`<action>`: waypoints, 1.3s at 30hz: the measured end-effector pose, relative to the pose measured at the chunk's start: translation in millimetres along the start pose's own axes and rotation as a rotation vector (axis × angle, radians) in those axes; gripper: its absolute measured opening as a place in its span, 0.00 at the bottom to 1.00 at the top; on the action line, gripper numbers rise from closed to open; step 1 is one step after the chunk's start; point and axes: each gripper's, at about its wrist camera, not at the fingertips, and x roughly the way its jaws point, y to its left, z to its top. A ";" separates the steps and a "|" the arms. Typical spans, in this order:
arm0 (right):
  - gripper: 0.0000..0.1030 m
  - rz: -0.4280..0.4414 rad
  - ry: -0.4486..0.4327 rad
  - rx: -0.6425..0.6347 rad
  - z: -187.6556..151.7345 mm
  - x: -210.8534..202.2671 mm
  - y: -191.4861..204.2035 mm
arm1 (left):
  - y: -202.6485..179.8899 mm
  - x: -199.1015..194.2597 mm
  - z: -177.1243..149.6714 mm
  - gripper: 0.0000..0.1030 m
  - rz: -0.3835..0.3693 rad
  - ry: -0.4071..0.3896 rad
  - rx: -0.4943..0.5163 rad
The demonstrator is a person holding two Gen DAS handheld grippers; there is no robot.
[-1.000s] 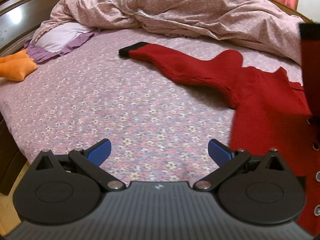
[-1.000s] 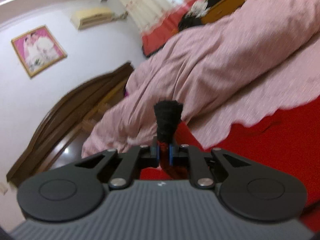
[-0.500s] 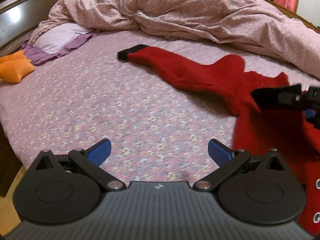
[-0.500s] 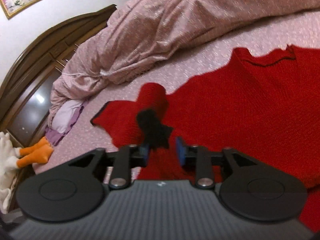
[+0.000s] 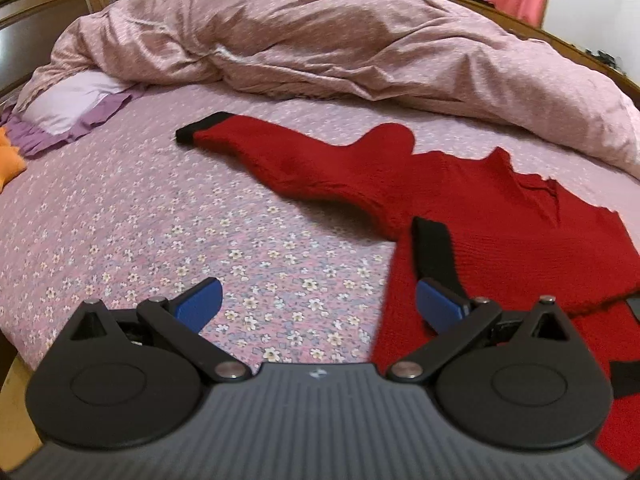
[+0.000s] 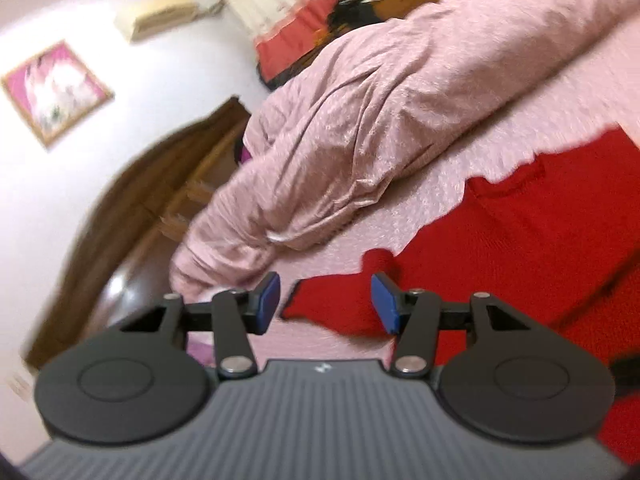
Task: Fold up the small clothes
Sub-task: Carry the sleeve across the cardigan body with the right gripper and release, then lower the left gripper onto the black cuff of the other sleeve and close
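Note:
A small red knit sweater (image 5: 472, 200) lies on the floral bed sheet (image 5: 160, 220). One sleeve stretches left and ends in a black cuff (image 5: 202, 128). The other sleeve lies folded across the body, its black cuff (image 5: 434, 252) just beyond my left gripper's right finger. My left gripper (image 5: 318, 306) is open and empty above the sheet beside the sweater's left edge. My right gripper (image 6: 325, 302) is open and empty, tilted, with the sweater (image 6: 520, 240) below and to its right. That view is blurred.
A rumpled pink duvet (image 5: 340, 40) is heaped along the far side of the bed. A lilac pillow (image 5: 68, 108) and an orange plush (image 5: 10, 160) lie at the far left. A wooden headboard (image 6: 140, 220) and a framed picture (image 6: 56, 92) show in the right wrist view.
My right gripper carried the black-cuffed sleeve over the sweater's body, opened, let it go and pulled away. The sleeve now rests folded on the body. My left gripper stayed open and shifted slightly.

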 end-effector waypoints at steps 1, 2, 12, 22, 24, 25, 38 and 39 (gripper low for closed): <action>0.53 0.015 -0.006 0.058 -3.3 -13.5 -1.2 | 1.0 -1.3 0.0 1.00 -0.004 0.003 0.005; 0.53 0.028 -0.016 0.098 -7.6 -25.5 -3.3 | 2.3 -2.1 0.3 1.00 -0.009 0.008 0.008; 0.69 -0.442 -0.232 -0.088 -73.9 -45.3 -70.8 | 37.4 11.7 4.7 1.00 0.055 0.044 0.026; 0.69 -0.661 -0.207 -0.124 -111.9 -1.3 -151.0 | 18.1 35.8 14.6 1.00 -0.018 0.016 0.065; 0.69 -0.674 -0.190 -0.117 -113.5 4.9 -159.6 | -0.4 40.8 16.3 1.00 -0.051 -0.001 0.104; 0.69 -0.676 -0.191 -0.121 -114.7 7.1 -162.7 | -9.4 42.8 17.1 1.00 -0.069 -0.013 0.118; 0.73 -0.555 -0.249 -0.211 -66.9 5.8 -152.4 | -110.1 111.5 36.7 1.00 -0.220 -0.077 0.364; 0.73 -0.546 -0.251 -0.219 -56.7 7.9 -153.0 | -109.6 116.8 38.8 1.00 -0.223 -0.075 0.365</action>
